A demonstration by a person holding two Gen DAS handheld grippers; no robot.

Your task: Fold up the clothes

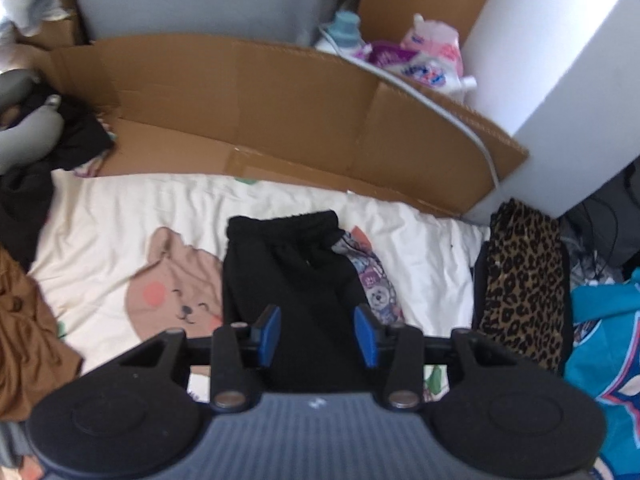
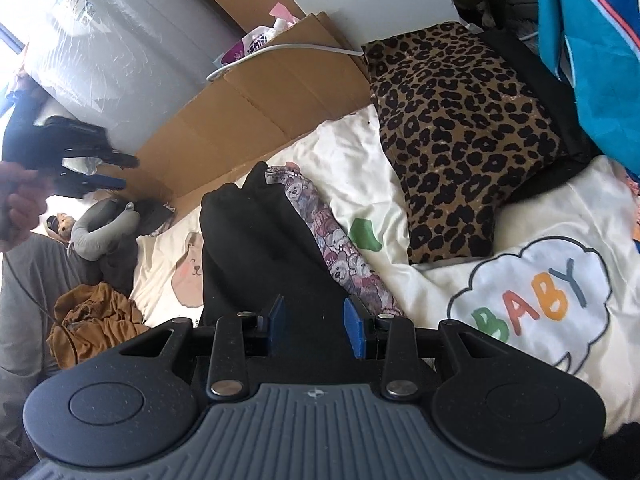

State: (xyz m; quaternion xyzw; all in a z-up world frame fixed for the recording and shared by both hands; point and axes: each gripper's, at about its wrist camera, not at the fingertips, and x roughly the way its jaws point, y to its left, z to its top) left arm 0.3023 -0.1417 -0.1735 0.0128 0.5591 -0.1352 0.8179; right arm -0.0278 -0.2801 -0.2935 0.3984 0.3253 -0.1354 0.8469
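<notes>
Black pants [image 1: 288,280] lie lengthwise mid-bed [image 1: 120,216], waistband at the far end, over a bear-print cloth [image 2: 344,256]. Soft, limp, light; judged best pinched at the waistband corners or hem, since a mid-panel grip would bunch. Left claw [image 1: 320,332] and right claw [image 2: 314,326] both spread, holding nothing, over the near end. Leopard stack [image 1: 524,280] crowds the right, brown heap [image 2: 96,316] the left; cardboard [image 1: 280,120] blocks behind.

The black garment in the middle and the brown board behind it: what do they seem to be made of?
The black garment looks like soft, matte knit or fleece, judging by its fuzzy gathered waistband. The brown board looks like plain corrugated cardboard, with creased fold lines and raw edges.
</notes>
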